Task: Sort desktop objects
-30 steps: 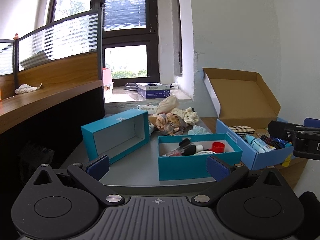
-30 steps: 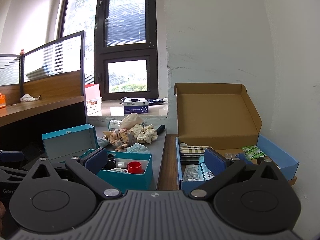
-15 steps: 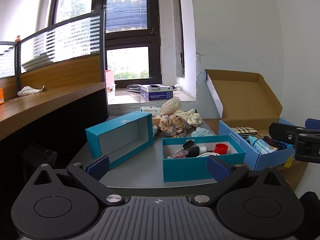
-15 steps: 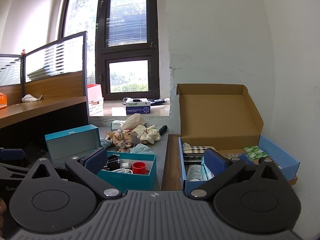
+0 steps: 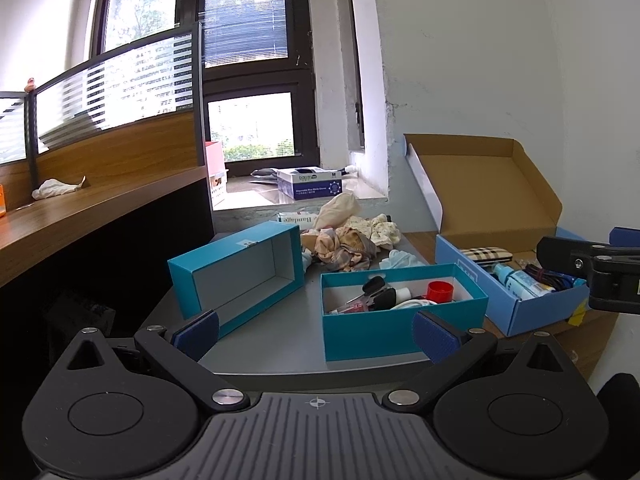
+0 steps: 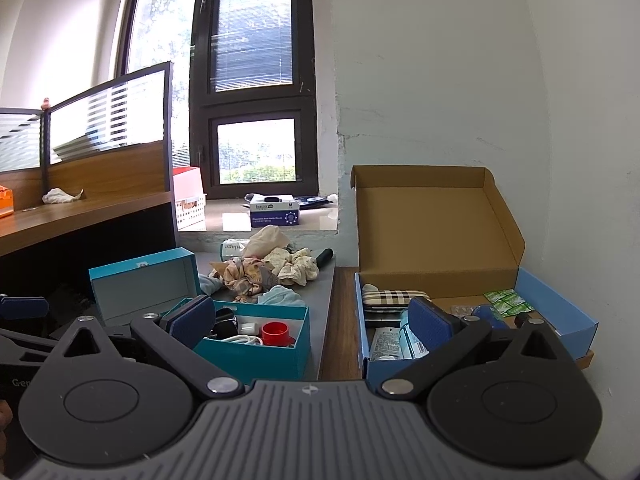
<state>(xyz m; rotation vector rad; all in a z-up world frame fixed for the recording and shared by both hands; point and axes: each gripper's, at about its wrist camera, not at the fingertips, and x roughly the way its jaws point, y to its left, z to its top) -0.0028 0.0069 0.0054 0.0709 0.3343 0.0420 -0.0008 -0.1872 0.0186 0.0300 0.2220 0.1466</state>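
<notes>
Both grippers, left (image 5: 316, 334) and right (image 6: 308, 326), hovered at lower frame, jaws wide apart and empty. Crumpled cloths (image 5: 348, 240) lay mid-frame behind the teal box (image 5: 400, 320); reaching over might snag its rim.

Blue-and-white cardboard glove box (image 5: 310, 183) on windowsill: letter "M" legible at upper right; brand line too blurred. Small white carton (image 5: 297, 219) behind cloth heap: "Bandage". Black gripper body (image 6: 18, 382), lower left: "Gen", cut off.
</notes>
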